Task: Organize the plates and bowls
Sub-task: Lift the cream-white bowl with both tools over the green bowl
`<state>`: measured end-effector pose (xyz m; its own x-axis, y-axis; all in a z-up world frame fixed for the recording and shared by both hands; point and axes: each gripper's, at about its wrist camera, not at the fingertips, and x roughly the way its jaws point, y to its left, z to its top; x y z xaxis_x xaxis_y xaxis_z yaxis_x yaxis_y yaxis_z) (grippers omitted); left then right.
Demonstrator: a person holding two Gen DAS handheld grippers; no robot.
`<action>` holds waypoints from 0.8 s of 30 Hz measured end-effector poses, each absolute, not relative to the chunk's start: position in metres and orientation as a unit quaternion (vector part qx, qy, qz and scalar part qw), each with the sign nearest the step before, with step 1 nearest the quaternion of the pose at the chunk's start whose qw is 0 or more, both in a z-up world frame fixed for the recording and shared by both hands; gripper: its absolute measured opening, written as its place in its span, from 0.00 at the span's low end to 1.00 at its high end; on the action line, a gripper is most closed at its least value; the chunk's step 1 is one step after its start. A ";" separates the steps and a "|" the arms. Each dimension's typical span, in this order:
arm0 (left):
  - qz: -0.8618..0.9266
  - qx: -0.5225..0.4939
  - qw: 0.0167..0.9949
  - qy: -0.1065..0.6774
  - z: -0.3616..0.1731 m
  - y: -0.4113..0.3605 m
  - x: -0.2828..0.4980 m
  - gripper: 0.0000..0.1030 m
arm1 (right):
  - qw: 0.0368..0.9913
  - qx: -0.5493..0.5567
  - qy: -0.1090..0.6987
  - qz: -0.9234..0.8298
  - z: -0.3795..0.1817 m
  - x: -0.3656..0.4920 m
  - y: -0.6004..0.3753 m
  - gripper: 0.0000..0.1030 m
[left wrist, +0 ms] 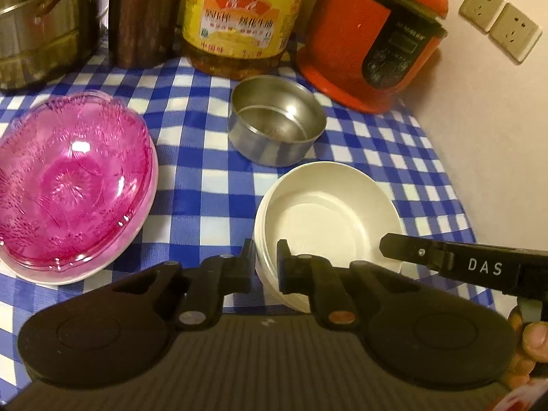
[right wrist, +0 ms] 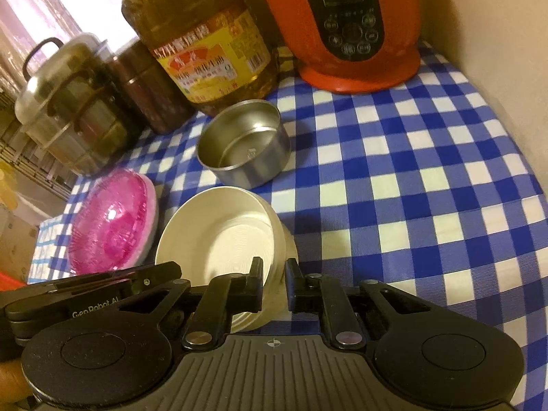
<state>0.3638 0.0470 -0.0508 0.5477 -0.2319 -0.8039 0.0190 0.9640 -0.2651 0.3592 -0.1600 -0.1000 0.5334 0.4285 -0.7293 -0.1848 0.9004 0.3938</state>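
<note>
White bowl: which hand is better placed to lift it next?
Roughly even, slightly the left. Both the left tongs and right tongs straddle the white bowl rim on opposite sides; the left's grip looks tighter.

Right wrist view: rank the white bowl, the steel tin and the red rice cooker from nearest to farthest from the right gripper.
1. White bowl: its rim sits between the jaws of the right gripper.
2. Steel tin: just beyond the bowl, mid-table on the checked cloth.
3. Red rice cooker: at the back, by the wall.
</note>
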 end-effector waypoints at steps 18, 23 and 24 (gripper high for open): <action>-0.086 -0.106 0.887 0.440 0.033 0.035 0.294 0.11 | 0.877 0.143 0.419 0.187 -0.024 0.279 -0.176 0.13; -0.089 -0.110 0.886 0.442 0.040 0.031 0.265 0.11 | 0.873 0.149 0.424 0.190 -0.021 0.253 -0.182 0.13; -0.089 -0.111 0.885 0.443 0.040 0.030 0.260 0.11 | 0.872 0.149 0.425 0.190 -0.022 0.248 -0.183 0.13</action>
<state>0.2599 0.0303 0.0401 0.5912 -0.2558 -0.7649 0.0596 0.9596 -0.2748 0.2480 -0.1829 -0.0216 0.5659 0.4582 -0.6854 -0.2040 0.8833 0.4220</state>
